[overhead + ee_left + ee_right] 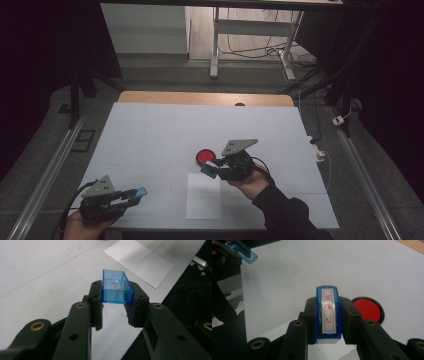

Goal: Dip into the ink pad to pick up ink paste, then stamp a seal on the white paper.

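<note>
My left gripper (131, 195) is at the table's near left corner, shut on a clear blue stamp cap (116, 288) whose open side faces the camera; the cap (141, 191) juts past the jaws. My right gripper (212, 167) hovers near the table's middle, shut on a blue stamp (328, 312) with its red-lettered face turned up; that stamp (208, 171) hangs above the far edge of a white paper sheet (204, 196). A round red ink pad (205, 157) lies on the table just beyond the right gripper; the ink pad (367, 309) sits right of the jaws.
The white table cover (165, 135) has a wooden strip (205, 98) at its far edge. Metal rails (45, 175) run along both sides of the table. The paper sheet (140, 260) lies ahead of the left gripper. Faint red smudges (72, 250) mark the cover.
</note>
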Available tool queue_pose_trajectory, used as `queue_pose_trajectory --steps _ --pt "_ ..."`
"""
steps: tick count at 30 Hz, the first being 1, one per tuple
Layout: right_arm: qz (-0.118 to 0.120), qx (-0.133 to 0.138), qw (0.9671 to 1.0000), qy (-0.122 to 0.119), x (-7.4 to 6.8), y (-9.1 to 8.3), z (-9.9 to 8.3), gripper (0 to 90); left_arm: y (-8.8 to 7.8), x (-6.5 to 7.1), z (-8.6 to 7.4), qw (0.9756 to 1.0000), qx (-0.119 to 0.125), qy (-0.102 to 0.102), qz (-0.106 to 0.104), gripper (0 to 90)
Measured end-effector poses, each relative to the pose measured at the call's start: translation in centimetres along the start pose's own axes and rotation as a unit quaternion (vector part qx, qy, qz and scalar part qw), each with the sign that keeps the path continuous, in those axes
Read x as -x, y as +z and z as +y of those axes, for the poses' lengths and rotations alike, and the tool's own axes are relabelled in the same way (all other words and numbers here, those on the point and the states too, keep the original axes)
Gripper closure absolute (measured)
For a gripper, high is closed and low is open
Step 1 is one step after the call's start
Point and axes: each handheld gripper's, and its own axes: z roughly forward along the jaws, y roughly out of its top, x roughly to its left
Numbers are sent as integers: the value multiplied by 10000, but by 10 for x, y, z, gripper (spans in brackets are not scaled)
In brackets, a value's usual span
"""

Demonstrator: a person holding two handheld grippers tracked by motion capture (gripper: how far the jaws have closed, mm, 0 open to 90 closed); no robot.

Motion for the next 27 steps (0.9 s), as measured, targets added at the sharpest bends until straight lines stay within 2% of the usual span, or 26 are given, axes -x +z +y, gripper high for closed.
queue_pose_trajectory --steps 9,27 --pt "67 -17 10000 -31 -10 -5 -7 695 0 0 0 10000 -1 3 -11 683" --pt "92 -109 9999 -88 -19 -5 -13 694 1 0 1 10000 -24 17 -11 683"
